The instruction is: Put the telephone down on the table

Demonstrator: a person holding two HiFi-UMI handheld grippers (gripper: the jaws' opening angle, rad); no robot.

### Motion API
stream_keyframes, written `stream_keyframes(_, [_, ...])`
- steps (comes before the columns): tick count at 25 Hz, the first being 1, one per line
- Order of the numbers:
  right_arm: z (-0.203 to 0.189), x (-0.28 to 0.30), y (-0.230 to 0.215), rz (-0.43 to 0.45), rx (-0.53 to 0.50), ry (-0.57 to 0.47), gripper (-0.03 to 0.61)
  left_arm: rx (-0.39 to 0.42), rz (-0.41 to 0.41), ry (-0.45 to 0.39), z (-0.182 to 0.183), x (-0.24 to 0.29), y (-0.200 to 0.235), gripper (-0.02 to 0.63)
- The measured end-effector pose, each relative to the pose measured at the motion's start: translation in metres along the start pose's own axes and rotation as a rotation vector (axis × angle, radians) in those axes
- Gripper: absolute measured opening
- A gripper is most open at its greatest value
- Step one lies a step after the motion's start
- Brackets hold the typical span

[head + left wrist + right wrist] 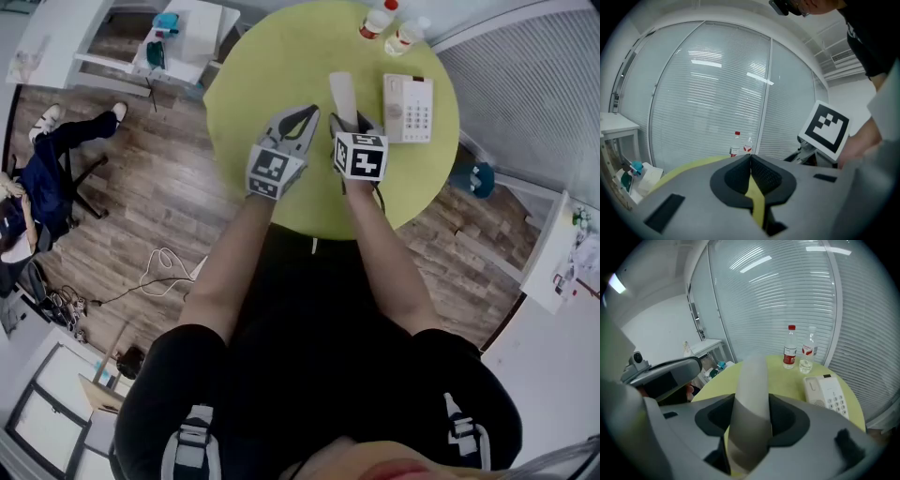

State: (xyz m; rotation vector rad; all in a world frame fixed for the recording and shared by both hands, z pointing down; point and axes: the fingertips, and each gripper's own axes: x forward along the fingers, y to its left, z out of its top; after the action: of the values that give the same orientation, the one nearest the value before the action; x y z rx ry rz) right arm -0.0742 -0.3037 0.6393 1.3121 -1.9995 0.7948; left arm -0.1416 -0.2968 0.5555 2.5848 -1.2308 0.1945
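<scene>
A white telephone base (409,108) with a keypad lies on the round yellow-green table (272,75), at its right side. My right gripper (354,120) is shut on the white handset (342,94), which sticks out beyond the jaws over the table, left of the base. In the right gripper view the handset (752,394) fills the gap between the jaws of the right gripper (753,399), and the base (829,392) lies to the right. My left gripper (307,112) hovers just left of the right one, shut, its tips (751,157) meeting with nothing between them.
Two plastic bottles (378,19) (406,36) stand at the table's far edge, behind the base. A glass wall with blinds (787,296) rises beyond them. A white desk (178,37) stands at the far left. A seated person (28,187) and floor cables (159,272) are on the left.
</scene>
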Motion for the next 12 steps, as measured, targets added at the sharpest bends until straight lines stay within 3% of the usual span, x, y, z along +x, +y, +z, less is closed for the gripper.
stream_keyframes(12, [-0.010, 0.037, 0.086, 0.104, -0.037, 0.033, 0.221, -0.033, 0.090, 0.018, -0.029, -0.052, 0.057, 0.012])
